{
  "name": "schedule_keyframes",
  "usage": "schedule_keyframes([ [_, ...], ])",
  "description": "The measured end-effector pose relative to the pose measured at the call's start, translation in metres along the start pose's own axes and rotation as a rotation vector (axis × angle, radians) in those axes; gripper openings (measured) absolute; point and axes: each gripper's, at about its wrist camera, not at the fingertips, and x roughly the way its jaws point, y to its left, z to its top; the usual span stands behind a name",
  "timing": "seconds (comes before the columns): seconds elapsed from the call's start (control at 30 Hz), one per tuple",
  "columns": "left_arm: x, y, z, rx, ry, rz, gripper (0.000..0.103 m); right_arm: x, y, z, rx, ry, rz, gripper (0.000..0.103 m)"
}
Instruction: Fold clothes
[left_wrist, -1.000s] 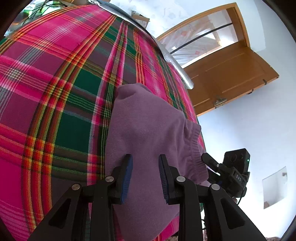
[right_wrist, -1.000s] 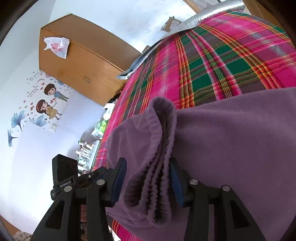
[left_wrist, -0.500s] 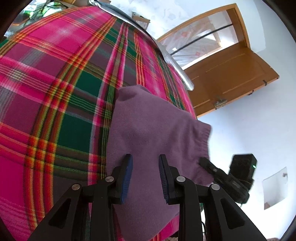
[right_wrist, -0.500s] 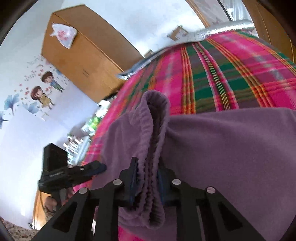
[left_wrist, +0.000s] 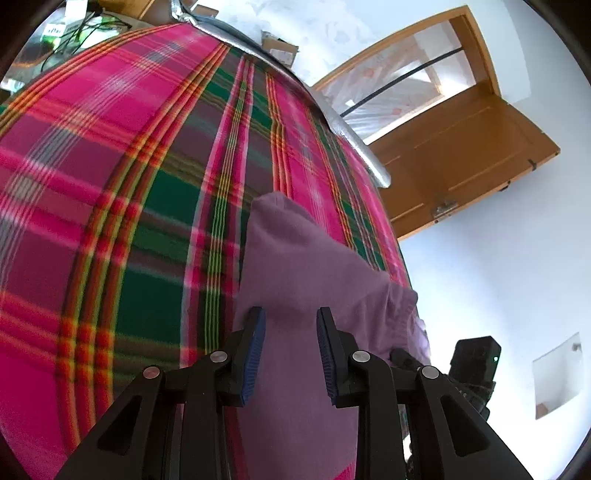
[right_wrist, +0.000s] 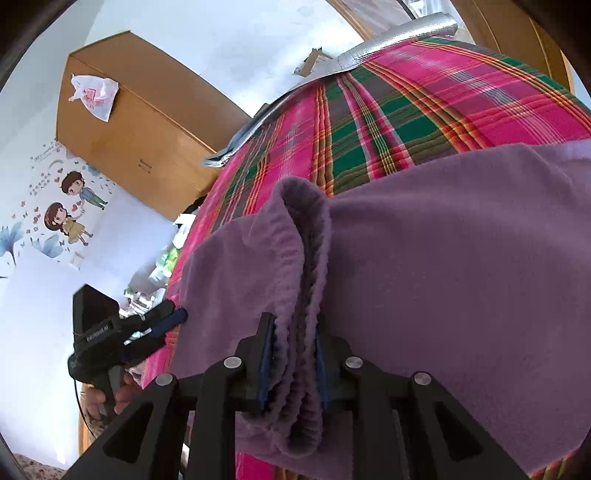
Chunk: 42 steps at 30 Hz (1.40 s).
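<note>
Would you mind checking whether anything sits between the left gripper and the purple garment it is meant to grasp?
Nothing visible does: the left gripper has its jaws apart directly over the purple garment, with only bare cloth between the pads.

Right gripper (right_wrist: 291, 354): fingers just closed, now clamped on a bunched fold of cloth (right_wrist: 424, 266), pointing down-forward. Left gripper (left_wrist: 291, 350): fingers parted with a clear gap, hovering over the cloth, no pinch visible. Left hand (right_wrist: 110, 391) wraps its grip handle.
</note>
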Motion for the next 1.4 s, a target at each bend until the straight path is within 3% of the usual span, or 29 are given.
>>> schedule_keyframes([
  [0.4,0.03,0.008,0.048,-0.012,0.017,0.019,0.029,-0.005,0.043,0.009,-0.29,-0.004,-0.206,0.027],
  [0.53,0.044,0.014,0.058,-0.037,0.046,0.0,0.029,-0.007,0.048,0.011,-0.317,-0.025,-0.235,0.027],
  [0.63,0.046,0.014,0.061,-0.033,0.02,-0.01,0.029,-0.008,0.047,0.017,-0.326,-0.041,-0.292,0.028],
  [0.7,0.047,0.01,0.061,0.004,0.011,-0.002,0.029,-0.009,0.04,0.018,-0.288,-0.039,-0.289,0.028],
  [0.83,0.048,0.017,0.066,-0.008,0.007,-0.009,0.015,-0.008,0.04,0.026,-0.281,-0.081,-0.312,0.028],
  [1.0,0.048,0.022,0.066,-0.03,-0.004,-0.014,0.011,0.005,0.063,0.041,-0.401,-0.075,-0.275,0.028],
  [1.03,0.047,0.021,0.066,-0.027,-0.002,-0.018,0.011,0.011,0.068,0.044,-0.441,-0.066,-0.301,0.028],
  [1.1,0.043,0.018,0.065,-0.025,0.0,-0.01,0.011,0.02,0.072,0.049,-0.512,-0.051,-0.318,0.028],
  [1.23,0.034,0.019,0.063,-0.062,0.021,-0.011,0.025,0.027,0.059,0.059,-0.469,-0.023,-0.33,0.031],
  [1.4,0.039,0.017,0.059,-0.056,0.052,0.013,0.025,0.026,0.044,0.061,-0.382,-0.026,-0.266,0.032],
])
